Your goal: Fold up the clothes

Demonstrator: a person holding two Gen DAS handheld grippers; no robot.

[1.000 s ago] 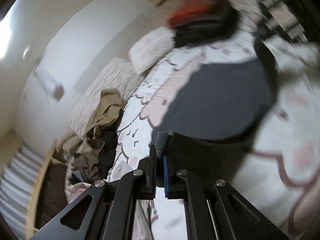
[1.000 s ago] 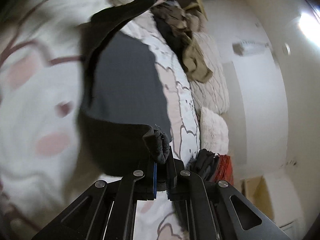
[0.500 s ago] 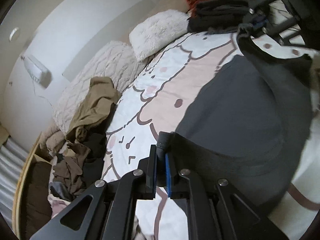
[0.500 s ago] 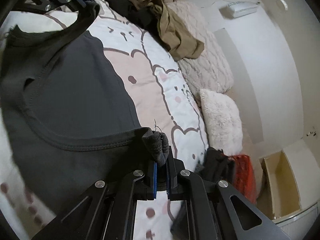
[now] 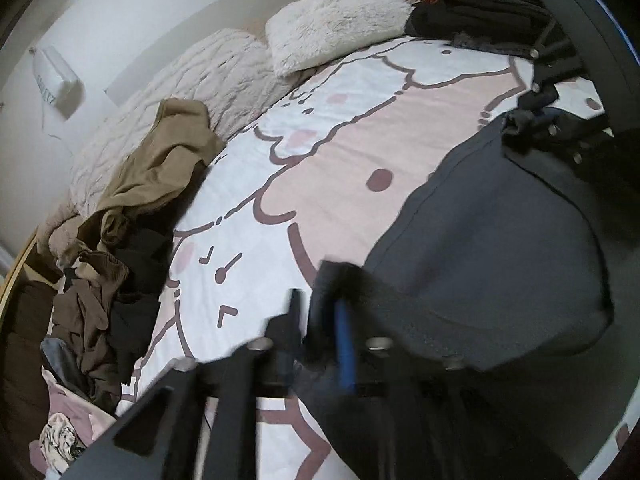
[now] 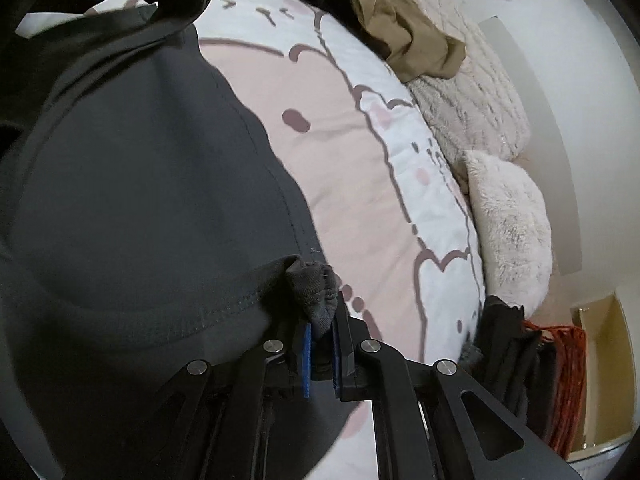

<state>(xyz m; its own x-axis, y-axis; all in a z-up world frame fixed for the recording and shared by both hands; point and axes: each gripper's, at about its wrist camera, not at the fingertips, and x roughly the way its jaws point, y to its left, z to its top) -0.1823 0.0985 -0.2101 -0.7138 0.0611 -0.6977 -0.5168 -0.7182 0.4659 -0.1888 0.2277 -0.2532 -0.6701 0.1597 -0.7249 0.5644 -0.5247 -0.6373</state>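
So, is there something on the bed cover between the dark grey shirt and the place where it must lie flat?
Nothing visible: the dark grey shirt already spreads over a bare part of the bed cover. The brown clothes pile and white pillow lie beside it, apart from it.
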